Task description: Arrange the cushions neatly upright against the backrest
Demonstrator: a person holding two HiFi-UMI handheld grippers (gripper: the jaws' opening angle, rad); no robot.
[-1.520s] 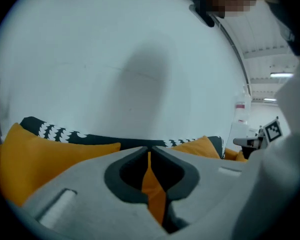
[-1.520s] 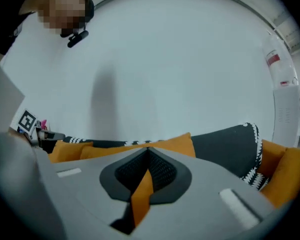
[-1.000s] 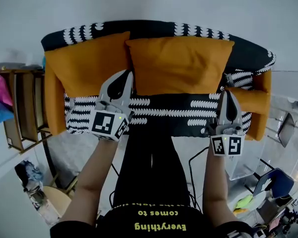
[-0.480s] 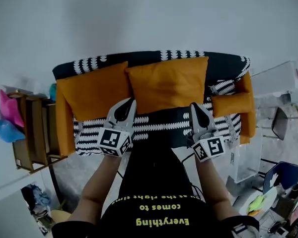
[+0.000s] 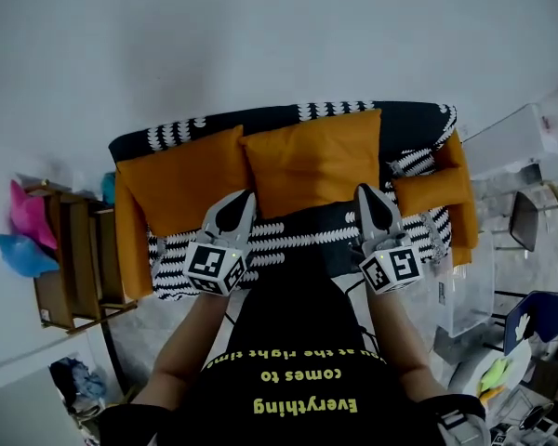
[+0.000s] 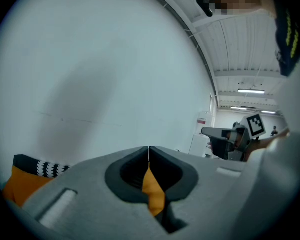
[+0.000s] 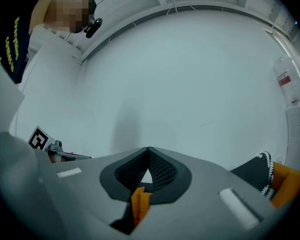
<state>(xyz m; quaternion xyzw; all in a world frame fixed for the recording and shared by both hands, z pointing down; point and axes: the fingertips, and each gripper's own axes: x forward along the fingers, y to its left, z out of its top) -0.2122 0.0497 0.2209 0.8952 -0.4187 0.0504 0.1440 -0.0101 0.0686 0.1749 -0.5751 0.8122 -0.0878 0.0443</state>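
Left gripper (image 5: pixel 243 199), right gripper (image 5: pixel 365 193): jaws fully closed, pinching middle cushion (image 5: pixel 312 161) lower corners; both rising since second ago, standing cushion upright against backrest (image 5: pixel 339 111).

The cushions (image 5: pixel 314 161) are covered in matt orange cloth. The sofa (image 5: pixel 288 240) is upholstered in black cloth printed with a white pattern. The left tool (image 6: pixel 149 149) and right tool (image 7: pixel 148 149) are moulded in smooth matt grey plastic, with dark ribbed pads (image 7: pixel 162 173). The shelf unit (image 5: pixel 70 268) is made of brown wood. The wall (image 5: pixel 260 35) is finished smooth and matt.
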